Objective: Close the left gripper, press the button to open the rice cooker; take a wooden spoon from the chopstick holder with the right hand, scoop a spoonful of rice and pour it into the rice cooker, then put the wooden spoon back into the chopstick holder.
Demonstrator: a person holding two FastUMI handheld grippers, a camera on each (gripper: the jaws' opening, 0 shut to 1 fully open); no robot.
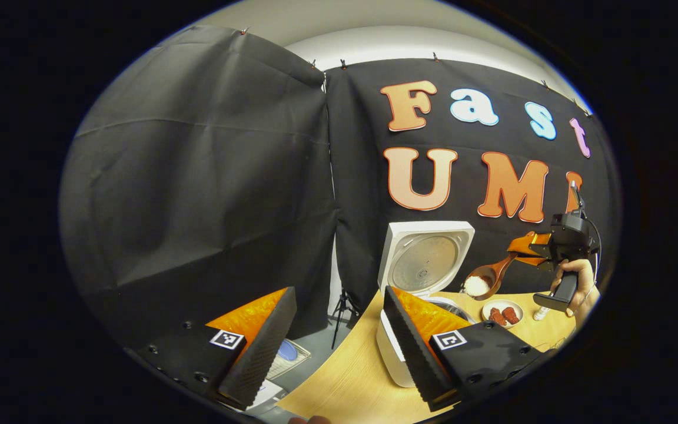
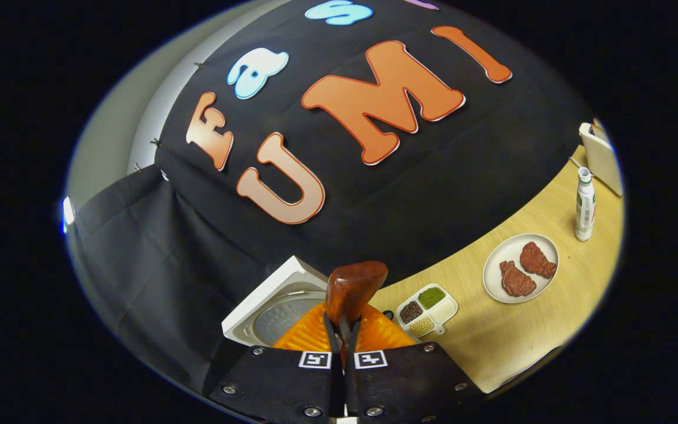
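In the left gripper view, the left gripper (image 1: 339, 335) sits nearest, its two black, orange-backed fingers (image 1: 259, 347) spread wide with nothing between them. Just past its right finger stands the white rice cooker (image 1: 395, 353) on the pale wooden table (image 1: 345, 377), its square lid (image 1: 425, 259) swung upright to show the round metal inner plate. Above and just to the right of the open pot hangs the brown wooden spoon (image 1: 488, 277), its bowl heaped with white rice (image 1: 477, 285). Farther right, the right gripper (image 1: 530, 246) holds the spoon's handle, and a hand (image 1: 577, 282) grips the black handle of the tool. Below them sits a small white round plate (image 1: 502, 307) with two reddish-brown pieces of meat.

In the right gripper view, the two fingers are pressed together on the handle of the wooden spoon (image 2: 352, 291), whose bowl shows from the back. Beyond it lies the open lid (image 2: 268, 306), to the right a white divided dish of beans and grains (image 2: 427, 311), then the plate (image 2: 492, 277), and farther off an upright white bottle (image 2: 584, 203).
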